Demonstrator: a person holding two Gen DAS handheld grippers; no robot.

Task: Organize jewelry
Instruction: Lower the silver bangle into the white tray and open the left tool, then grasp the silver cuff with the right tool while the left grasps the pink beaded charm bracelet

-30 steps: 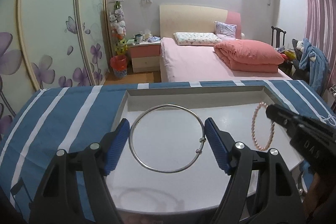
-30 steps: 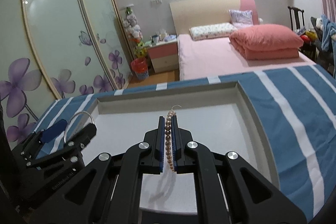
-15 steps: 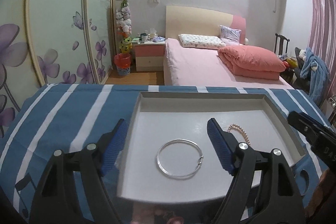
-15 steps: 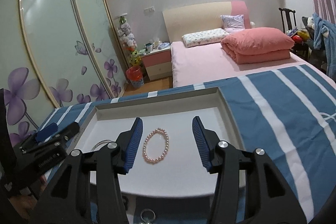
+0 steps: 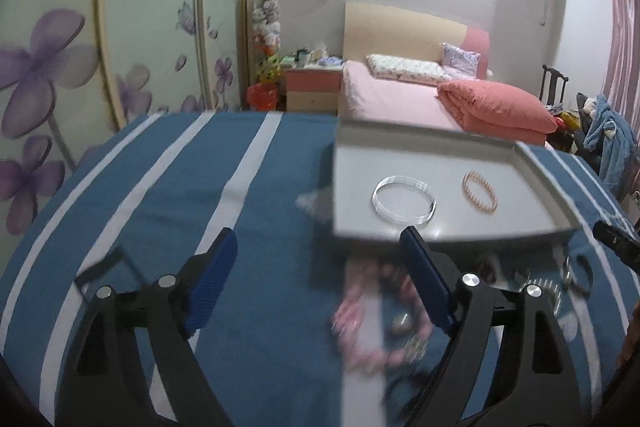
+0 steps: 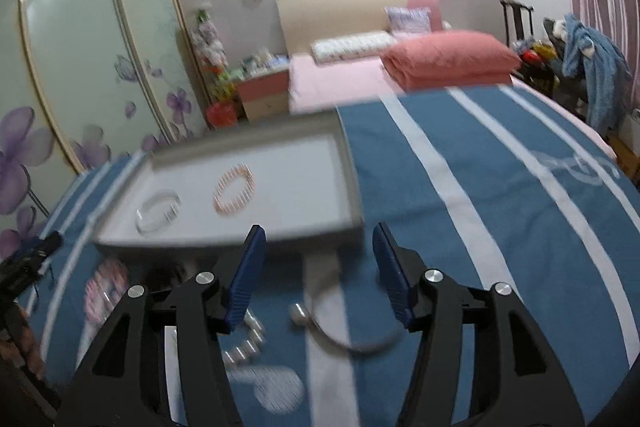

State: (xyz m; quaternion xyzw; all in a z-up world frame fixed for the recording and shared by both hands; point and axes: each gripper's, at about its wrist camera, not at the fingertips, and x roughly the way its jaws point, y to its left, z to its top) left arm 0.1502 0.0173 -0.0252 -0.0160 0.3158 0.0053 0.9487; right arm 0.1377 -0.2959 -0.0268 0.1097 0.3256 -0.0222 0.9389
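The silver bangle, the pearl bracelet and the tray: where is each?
silver bangle (image 5: 404,201), left wrist view, near rim of the ring.
pearl bracelet (image 6: 235,189), right wrist view, its beads.
tray (image 6: 352,187), right wrist view, right wall.

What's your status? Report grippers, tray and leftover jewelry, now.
Left gripper and right gripper: empty, jaws opening. Silver bangle and pearl bracelet lie in the tray. More jewelry waits on the cloth; nothing blocking.

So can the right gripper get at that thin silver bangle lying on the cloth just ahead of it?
Probably yes: the right gripper is empty, jaws opening, and the silver bangle lies uncovered on the striped cloth just below its fingertips.
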